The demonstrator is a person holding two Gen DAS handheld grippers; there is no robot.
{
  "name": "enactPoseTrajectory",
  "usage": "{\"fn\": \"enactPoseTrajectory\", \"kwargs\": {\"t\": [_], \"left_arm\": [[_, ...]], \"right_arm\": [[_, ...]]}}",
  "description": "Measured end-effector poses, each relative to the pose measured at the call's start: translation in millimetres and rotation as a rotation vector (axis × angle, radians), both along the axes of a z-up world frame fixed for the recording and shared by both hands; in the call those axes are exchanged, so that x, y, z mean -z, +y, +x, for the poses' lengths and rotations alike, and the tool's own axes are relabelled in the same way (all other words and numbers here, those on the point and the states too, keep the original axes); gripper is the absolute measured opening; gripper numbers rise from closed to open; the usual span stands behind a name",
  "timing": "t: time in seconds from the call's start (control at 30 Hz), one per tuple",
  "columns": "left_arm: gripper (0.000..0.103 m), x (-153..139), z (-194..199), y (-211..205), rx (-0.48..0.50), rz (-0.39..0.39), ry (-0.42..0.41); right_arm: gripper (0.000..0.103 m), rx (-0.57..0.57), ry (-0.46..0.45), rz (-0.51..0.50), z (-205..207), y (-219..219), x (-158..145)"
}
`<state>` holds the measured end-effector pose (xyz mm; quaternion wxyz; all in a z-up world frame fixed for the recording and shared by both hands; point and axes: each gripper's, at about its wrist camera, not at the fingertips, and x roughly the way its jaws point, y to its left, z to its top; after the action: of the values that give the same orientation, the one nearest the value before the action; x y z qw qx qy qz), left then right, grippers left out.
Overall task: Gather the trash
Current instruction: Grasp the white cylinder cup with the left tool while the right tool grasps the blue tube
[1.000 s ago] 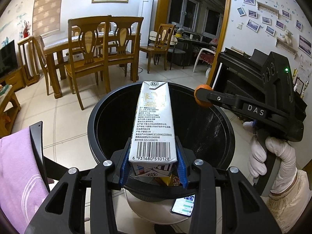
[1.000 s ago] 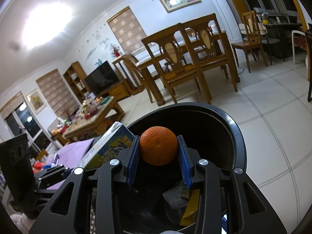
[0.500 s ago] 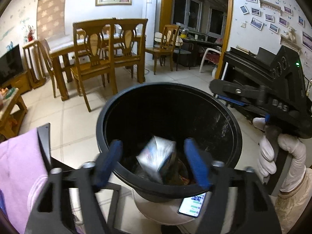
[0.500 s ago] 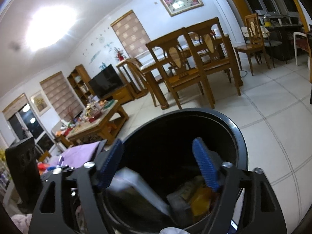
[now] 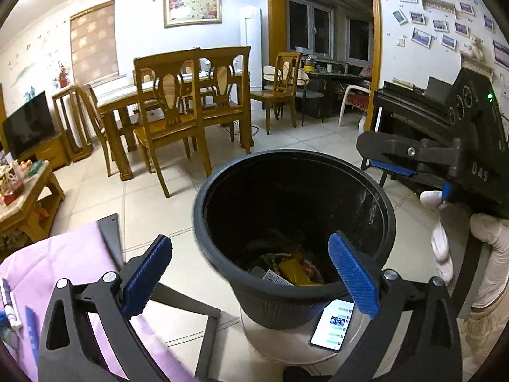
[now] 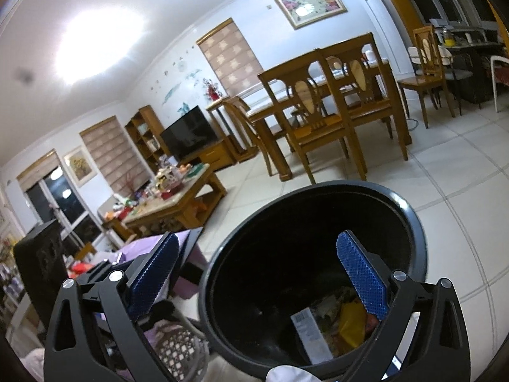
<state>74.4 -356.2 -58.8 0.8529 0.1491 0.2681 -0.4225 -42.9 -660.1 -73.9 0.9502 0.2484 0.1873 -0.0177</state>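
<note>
A black trash bin [image 5: 222,254] stands on a white stool in front of me; it also shows in the right wrist view [image 6: 410,219]. Inside lie a white milk carton [image 6: 310,331], yellow wrappers [image 6: 350,321] and other scraps; the carton's edge [image 5: 275,277] shows in the left wrist view. My left gripper [image 5: 249,273] is open and empty at the bin's near rim. My right gripper [image 6: 257,277] is open and empty over the bin's left rim. It also shows at the right of the left wrist view [image 5: 391,156]. The orange is not visible.
A phone [image 5: 334,323] with a lit screen lies on the white stool [image 5: 286,340] under the bin. A purple cloth [image 5: 47,273] covers a table at the left. A dining table with chairs [image 5: 178,102] and a coffee table [image 6: 178,191] stand behind.
Both grippers opened. The milk carton dropped from the left gripper and the orange from the right into the bin. Both grippers have since drawn back slightly to the left.
</note>
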Motion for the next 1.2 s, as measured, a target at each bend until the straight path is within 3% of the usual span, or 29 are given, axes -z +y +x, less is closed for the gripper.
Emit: {"fn": "enactPoseTrajectory", "kwargs": {"t": [0.2,0.4,0.73,0.83,0.97,1.2], "left_arm": [[0.098,-12,3,49,-0.067,-0.035,0.005],[0.098,-15,15,128,-0.19,-0.062,0.017],[0.098,2,64,299,-0.518,-0.091,0.098],[0.098,13,80,321,-0.547,-0.051,0.12],[0.097,27,102,330,-0.513,-0.03,0.189],[0.083,41,117,334,-0.484,-0.008,0.226]], "right_arm": [[0.098,-0.044,0.002,-0.031,8,33,-22],[0.098,-0.128,-0.002,-0.082,25,96,-43],[0.098,-0.329,0.061,-0.149,89,238,-50],[0.097,-0.386,0.102,-0.155,113,284,-43],[0.091,-0.429,0.174,-0.166,145,331,-32],[0.065,-0.459,0.314,-0.215,201,371,-9]]}}
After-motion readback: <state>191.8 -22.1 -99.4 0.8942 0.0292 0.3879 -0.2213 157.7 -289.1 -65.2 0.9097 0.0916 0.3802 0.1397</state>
